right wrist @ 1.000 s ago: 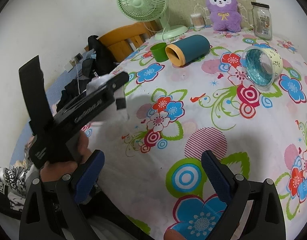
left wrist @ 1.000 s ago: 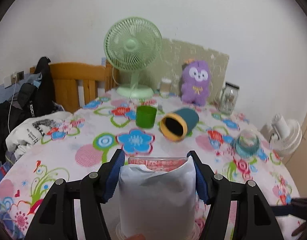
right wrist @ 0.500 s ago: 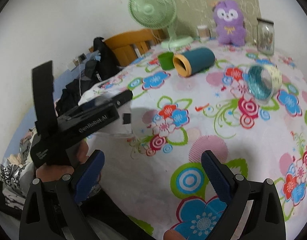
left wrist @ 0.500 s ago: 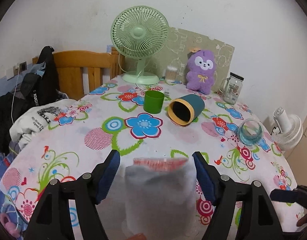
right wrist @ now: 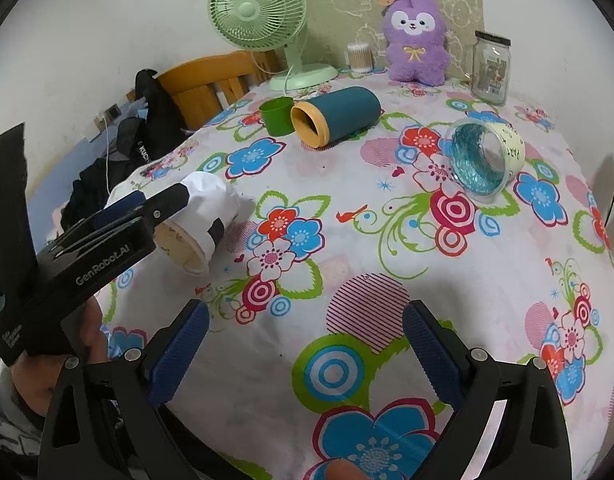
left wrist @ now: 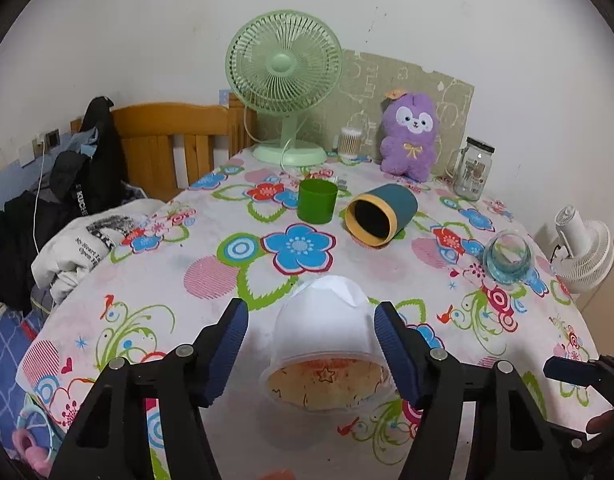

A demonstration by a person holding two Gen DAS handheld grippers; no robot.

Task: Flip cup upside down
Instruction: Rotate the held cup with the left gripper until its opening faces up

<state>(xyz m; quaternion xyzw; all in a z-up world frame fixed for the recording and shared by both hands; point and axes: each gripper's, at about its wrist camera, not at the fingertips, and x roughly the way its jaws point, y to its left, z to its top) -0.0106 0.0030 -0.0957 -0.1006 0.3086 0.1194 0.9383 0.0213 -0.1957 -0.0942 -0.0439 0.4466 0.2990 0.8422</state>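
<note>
floral tablecloth is seen covering the round table by a white wall. white-wrapped cup is seen tipped on its side between the spread blue pads of the left gripper, mouth facing the camera; contact cannot be told. right gripper is held open over bare cloth, gripping nothing. teal tumbler and glass jar are seen lying on their sides, green cup upright.

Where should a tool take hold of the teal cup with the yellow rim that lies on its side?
Across the round body of the teal cup with the yellow rim, at mid-length, coming from above: it lies on the floral tablecloth with its mouth toward the cameras, so both curved sides are exposed. The green cup crowds its rim end.
</note>
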